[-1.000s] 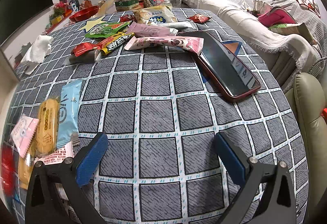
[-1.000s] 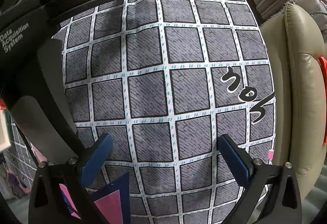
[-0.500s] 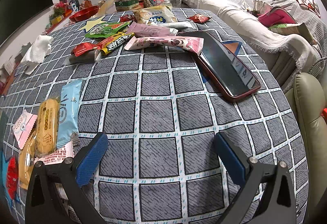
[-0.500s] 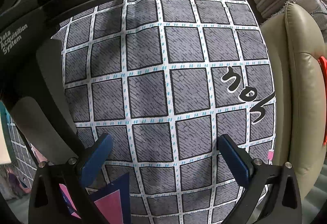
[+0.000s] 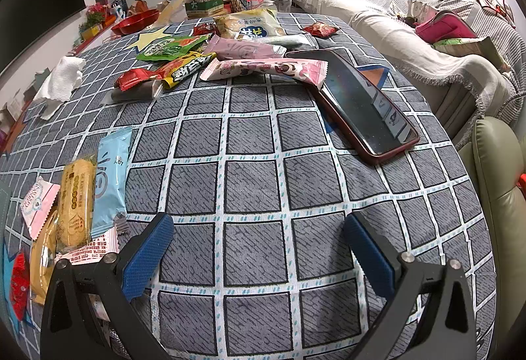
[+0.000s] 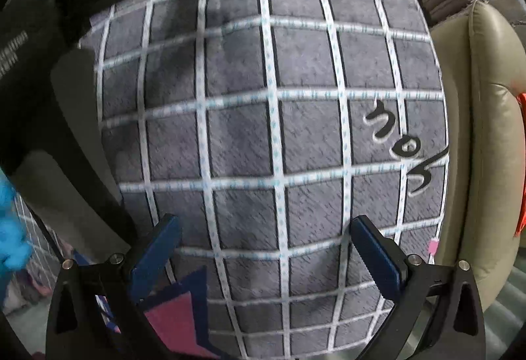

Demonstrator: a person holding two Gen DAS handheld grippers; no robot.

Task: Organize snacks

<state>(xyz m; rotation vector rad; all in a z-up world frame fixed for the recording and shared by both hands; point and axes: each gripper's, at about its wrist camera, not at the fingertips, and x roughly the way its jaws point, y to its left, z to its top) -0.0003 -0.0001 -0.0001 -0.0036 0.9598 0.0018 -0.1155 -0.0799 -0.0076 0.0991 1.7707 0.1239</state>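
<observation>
Snack packets lie on a grey checked tablecloth (image 5: 253, 169). A far pile holds a long pink packet (image 5: 263, 69), a purple packet (image 5: 246, 49), a green packet (image 5: 171, 46), a yellow-red packet (image 5: 185, 69) and a cream bag (image 5: 250, 24). At the near left lie a light blue packet (image 5: 110, 176), a yellow cake packet (image 5: 75, 199) and a small pink packet (image 5: 36, 205). My left gripper (image 5: 259, 251) is open and empty above bare cloth. My right gripper (image 6: 263, 251) is open and empty over the cloth (image 6: 263, 116); the left gripper's black body (image 6: 59, 70) fills its left side.
A phone in a red case (image 5: 358, 103) lies right of the far pile. A crumpled tissue (image 5: 59, 84) lies at the left edge. A red bowl (image 5: 134, 21) and boxes stand at the back. A sofa (image 5: 394, 18) and a beige leather seat (image 5: 496, 169) border the right side.
The right wrist view has shifted and blurred: my right gripper is moving, and a blue gloved hand has come in at its left edge. The left gripper has not moved.
</observation>
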